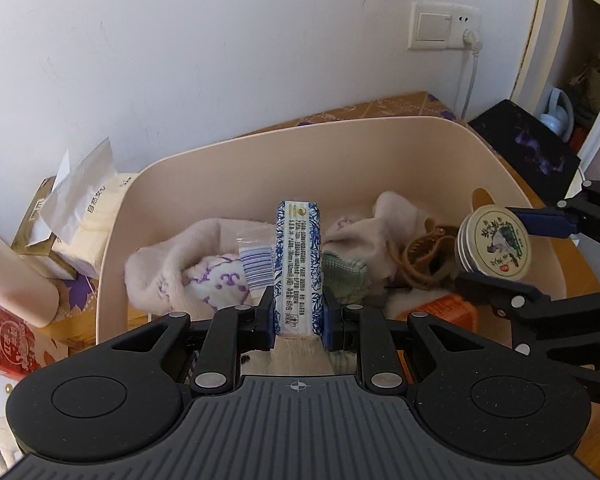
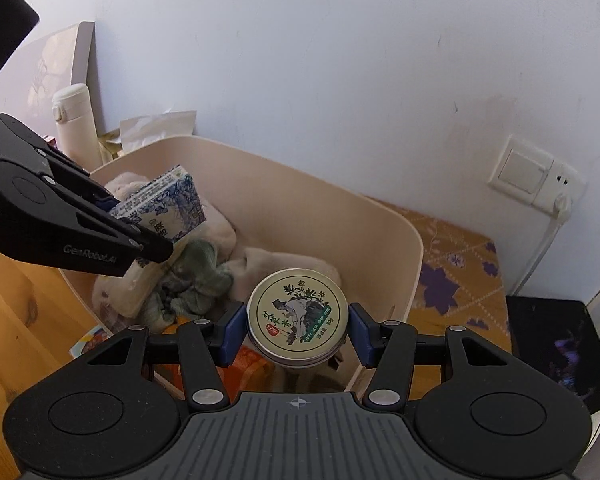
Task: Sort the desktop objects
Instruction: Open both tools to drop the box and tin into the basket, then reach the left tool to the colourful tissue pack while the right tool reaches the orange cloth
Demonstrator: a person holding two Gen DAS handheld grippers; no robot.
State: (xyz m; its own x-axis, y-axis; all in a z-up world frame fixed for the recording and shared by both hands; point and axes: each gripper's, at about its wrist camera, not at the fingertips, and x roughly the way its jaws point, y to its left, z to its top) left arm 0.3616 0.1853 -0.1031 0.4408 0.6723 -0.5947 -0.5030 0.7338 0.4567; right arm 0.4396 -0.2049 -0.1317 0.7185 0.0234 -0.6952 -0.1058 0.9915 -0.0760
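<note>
Over the beige bin (image 1: 380, 148), left gripper (image 1: 298, 316) clamps a tissue pack (image 1: 298, 264), right gripper (image 2: 298, 326) a tin (image 2: 298, 316), both angled downward.

One beige storage bin (image 1: 512, 184), one blue-and-white tissue pack (image 1: 298, 268), one round printed tin (image 2: 297, 317), one cream flask (image 2: 74, 120), two tissue boxes (image 1: 96, 216), one wall switch-socket plate (image 1: 444, 26).

White wall (image 1: 220, 40) behind the counter (image 2: 16, 320). Wall switch and socket plate (image 1: 444, 26), white plug and cord (image 1: 470, 76) fitted. Open shelving unit (image 1: 580, 60) at right, a pale blue item on a lower shelf. Black box (image 1: 528, 144) with purple markings. Yellow cloth (image 2: 460, 280) with purple flower print
</note>
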